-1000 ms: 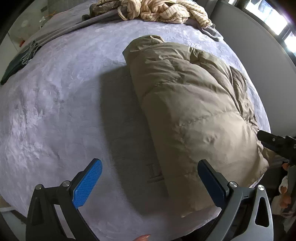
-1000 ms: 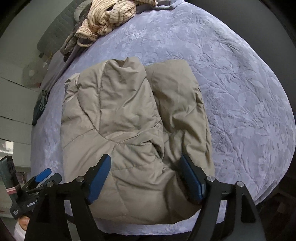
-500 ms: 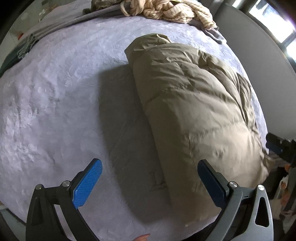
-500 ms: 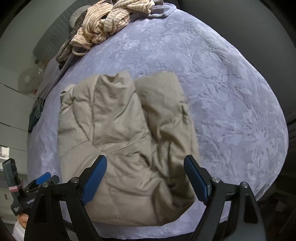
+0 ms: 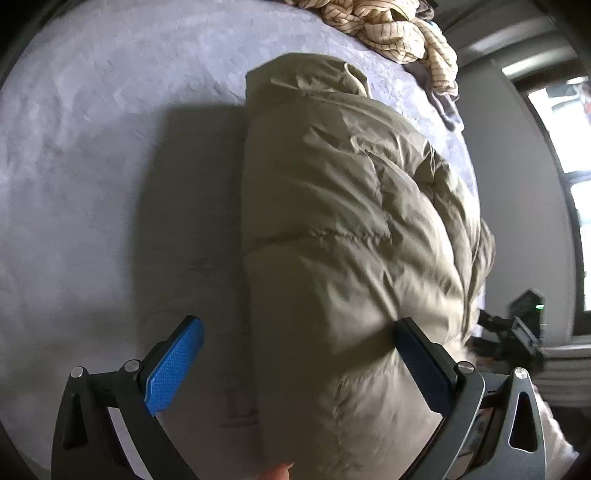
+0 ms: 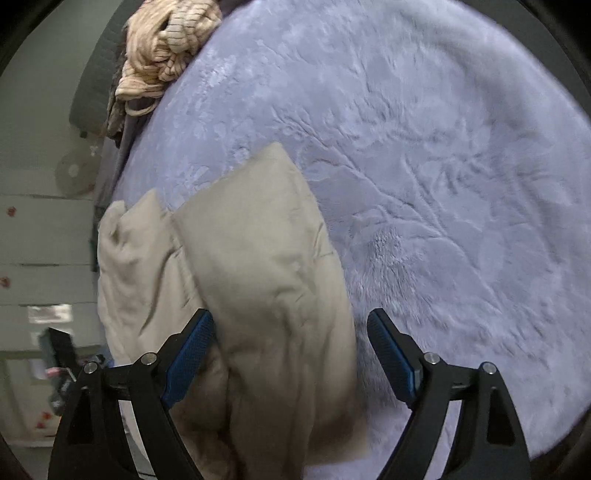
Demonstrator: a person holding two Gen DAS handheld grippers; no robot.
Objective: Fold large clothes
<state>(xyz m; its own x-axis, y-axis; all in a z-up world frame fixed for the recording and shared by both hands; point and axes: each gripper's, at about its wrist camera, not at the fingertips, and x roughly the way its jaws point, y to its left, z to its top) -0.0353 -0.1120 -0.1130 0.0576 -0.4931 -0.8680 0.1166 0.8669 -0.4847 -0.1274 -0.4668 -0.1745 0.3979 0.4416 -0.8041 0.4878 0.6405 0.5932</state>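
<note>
A puffy beige down jacket lies folded lengthwise on a lavender bedspread. My left gripper is open and straddles the jacket's near left edge; its right finger presses into the fabric and its left finger is over the bedspread. In the right wrist view the jacket lies between the open fingers of my right gripper, at its near right edge. The other gripper shows at the far right of the left wrist view.
A pile of striped cream clothes lies at the far end of the bed, also in the right wrist view. Bare bedspread spreads to the right of the jacket. A grey wall and a window stand to the right.
Both grippers have moved in close to the jacket's near end. The left gripper shifted right onto its edge; the right gripper shifted right and swung, so the jacket sits lower left in its view.
</note>
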